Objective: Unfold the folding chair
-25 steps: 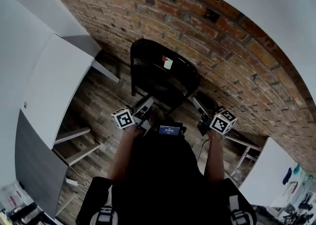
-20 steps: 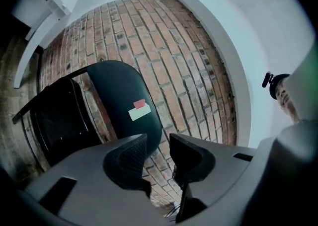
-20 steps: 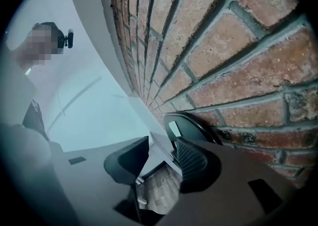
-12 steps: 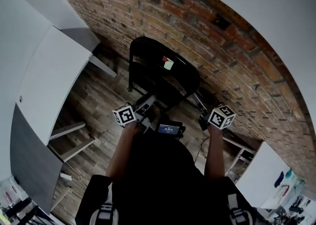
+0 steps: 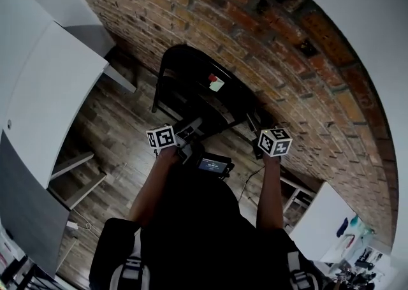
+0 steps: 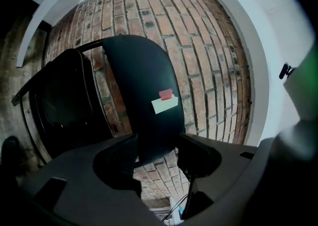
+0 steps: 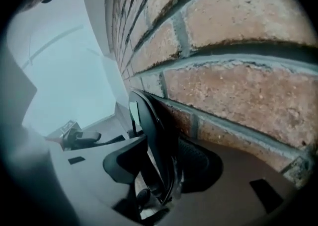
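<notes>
Black folding chair (image 7: 146,115) shows edge-on past right gripper (image 7: 161,145), broadside past left gripper (image 6: 158,143).

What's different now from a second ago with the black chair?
Both grippers have just been opening their jaws: the left gripper and the right gripper now gape, with the chair showing in each gap, unpinched. The chair stays by the brick wall, where it was.

A brick wall (image 5: 274,40) is seen running across the back, with wood-plank floor (image 5: 115,123) laid right up to it. A white desk (image 5: 48,85) is parked by the wall's left end, and another white table (image 5: 319,218) is set near its right end.
</notes>
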The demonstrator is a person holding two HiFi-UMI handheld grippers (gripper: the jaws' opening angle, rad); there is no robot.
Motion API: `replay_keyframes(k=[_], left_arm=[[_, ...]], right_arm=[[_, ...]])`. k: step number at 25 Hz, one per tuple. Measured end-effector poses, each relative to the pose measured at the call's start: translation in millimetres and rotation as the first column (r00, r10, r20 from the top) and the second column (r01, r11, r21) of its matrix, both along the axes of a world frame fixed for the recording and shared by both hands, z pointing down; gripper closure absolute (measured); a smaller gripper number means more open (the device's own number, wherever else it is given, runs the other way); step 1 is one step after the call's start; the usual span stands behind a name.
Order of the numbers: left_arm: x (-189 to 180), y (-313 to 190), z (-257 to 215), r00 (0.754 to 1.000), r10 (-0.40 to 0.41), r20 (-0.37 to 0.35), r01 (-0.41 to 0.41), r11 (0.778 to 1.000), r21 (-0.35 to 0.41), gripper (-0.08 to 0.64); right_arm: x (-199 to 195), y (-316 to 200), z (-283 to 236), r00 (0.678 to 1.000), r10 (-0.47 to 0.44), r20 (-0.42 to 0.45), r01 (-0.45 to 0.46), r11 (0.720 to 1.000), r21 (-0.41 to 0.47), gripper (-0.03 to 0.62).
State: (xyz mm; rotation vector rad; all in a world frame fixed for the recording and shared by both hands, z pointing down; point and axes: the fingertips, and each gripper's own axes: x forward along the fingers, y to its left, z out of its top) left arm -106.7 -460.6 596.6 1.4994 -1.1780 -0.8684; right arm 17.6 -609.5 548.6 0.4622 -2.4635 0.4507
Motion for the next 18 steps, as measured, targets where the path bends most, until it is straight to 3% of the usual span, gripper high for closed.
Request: replay_keyframes(k=[5, 12, 18], left_arm=[[-2.5, -3.0, 28.7, 0.998, -0.002, -0.056, -0.001, 0.999, -0.046, 0.305], [4.2, -9.6, 54.6, 0.997, 0.029, -0.075, -0.036, 0.996, -0.083, 0.304], [12.5, -18.0, 104.0, 0.995, 0.039, -0.090, -0.056, 0.978, -0.199, 0.279]], right_arm=[[-15.5, -7.6, 10.9, 0.996, -0.030, -0.084, 0.033, 0.999, 0.037, 0.417], [-18.1, -5.3, 12.9, 0.990, -0.106, -0.094, 0.111, 0.993, 0.049, 0.417], [-16.4, -2.0, 12.6, 0.970, -0.171, -0.175, 0.189, 0.977, 0.094, 0.417]])
